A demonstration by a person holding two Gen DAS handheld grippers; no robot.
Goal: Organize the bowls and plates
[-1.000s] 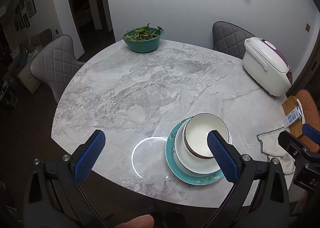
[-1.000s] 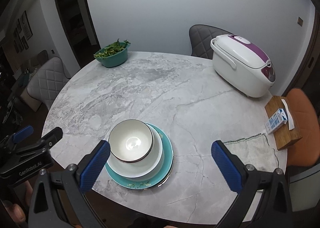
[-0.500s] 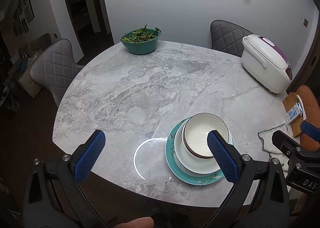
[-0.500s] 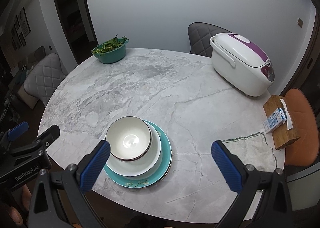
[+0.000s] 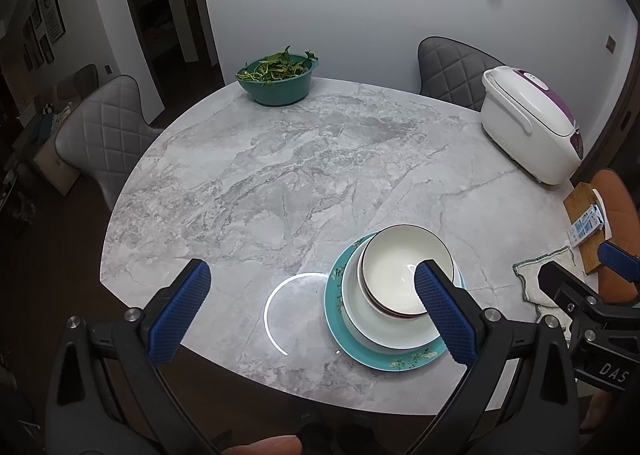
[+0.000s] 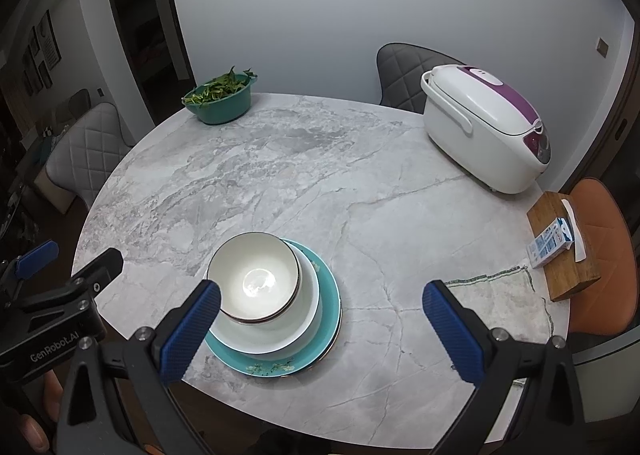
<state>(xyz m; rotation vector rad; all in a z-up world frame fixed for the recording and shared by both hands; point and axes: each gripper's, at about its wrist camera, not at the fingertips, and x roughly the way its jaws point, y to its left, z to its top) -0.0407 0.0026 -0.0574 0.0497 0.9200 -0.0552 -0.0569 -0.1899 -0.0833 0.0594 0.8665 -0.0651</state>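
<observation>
A round grey marble table (image 6: 304,175) is seen. On it, a teal plate (image 6: 320,351) is set near the front edge; beyond it stand a rice cooker (image 6: 484,131) and a teal basin (image 6: 220,103); right of the plate lies a cloth (image 6: 500,303).

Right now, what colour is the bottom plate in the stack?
Teal, with small floral sprigs on the rim of the bottom plate; clearest in the right wrist view.

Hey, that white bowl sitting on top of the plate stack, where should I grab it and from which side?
Take the white bowl by its rim, one finger inside and one outside. It sits upright and empty atop the white plate and teal plate, so the thin raised rim is the only pinchable part. The right gripper, already open beside the stack, could probably come down on the near right edge.
</observation>
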